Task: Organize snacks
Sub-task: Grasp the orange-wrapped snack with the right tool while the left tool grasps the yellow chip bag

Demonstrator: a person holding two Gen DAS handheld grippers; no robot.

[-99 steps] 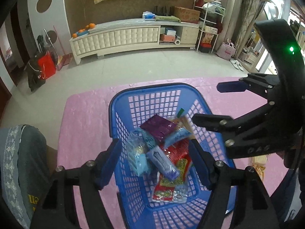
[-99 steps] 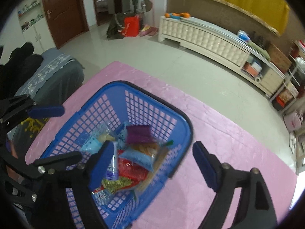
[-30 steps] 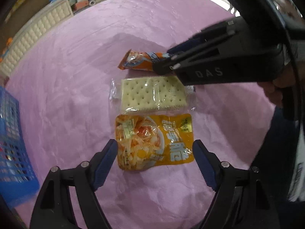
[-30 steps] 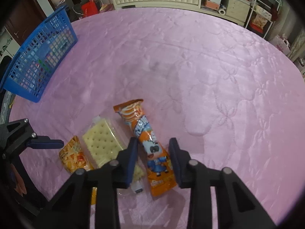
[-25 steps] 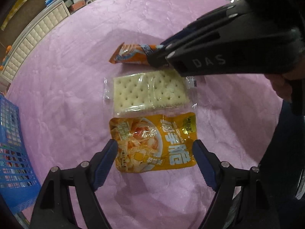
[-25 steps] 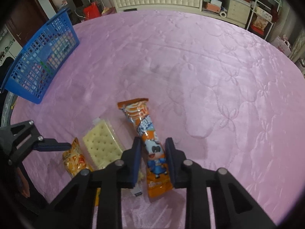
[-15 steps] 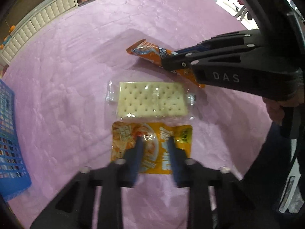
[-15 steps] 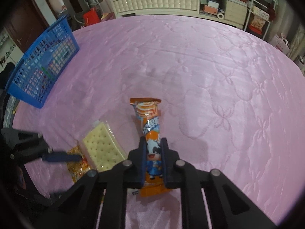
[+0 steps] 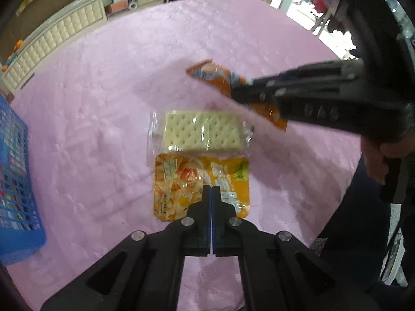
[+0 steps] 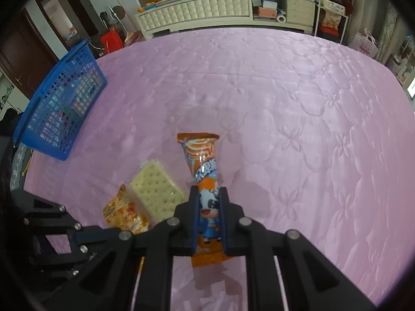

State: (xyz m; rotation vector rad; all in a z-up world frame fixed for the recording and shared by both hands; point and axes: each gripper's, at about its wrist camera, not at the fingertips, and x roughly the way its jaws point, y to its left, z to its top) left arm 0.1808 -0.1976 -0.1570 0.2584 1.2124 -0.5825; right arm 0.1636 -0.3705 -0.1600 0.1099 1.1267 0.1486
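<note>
My right gripper (image 10: 209,194) is shut on an orange snack bar with a cartoon cow (image 10: 203,165) and holds it lifted above the pink tablecloth; the bar also shows in the left wrist view (image 9: 220,80). My left gripper (image 9: 211,191) is shut, its tips over the near edge of a yellow chips packet (image 9: 192,176); whether it pinches the packet I cannot tell. A clear-wrapped cracker pack (image 9: 202,131) lies between the two. In the right wrist view the cracker pack (image 10: 155,186) and chips packet (image 10: 124,215) lie left of the bar.
A blue plastic basket (image 10: 62,103) with several snacks stands at the table's far left edge; its side shows in the left wrist view (image 9: 15,181). The round table has a pink quilted cloth (image 10: 285,103). A white cabinet (image 10: 202,10) stands beyond.
My left gripper has closed fully over the chips packet's near edge. My right gripper has closed on the orange bar and raised it off the cloth.
</note>
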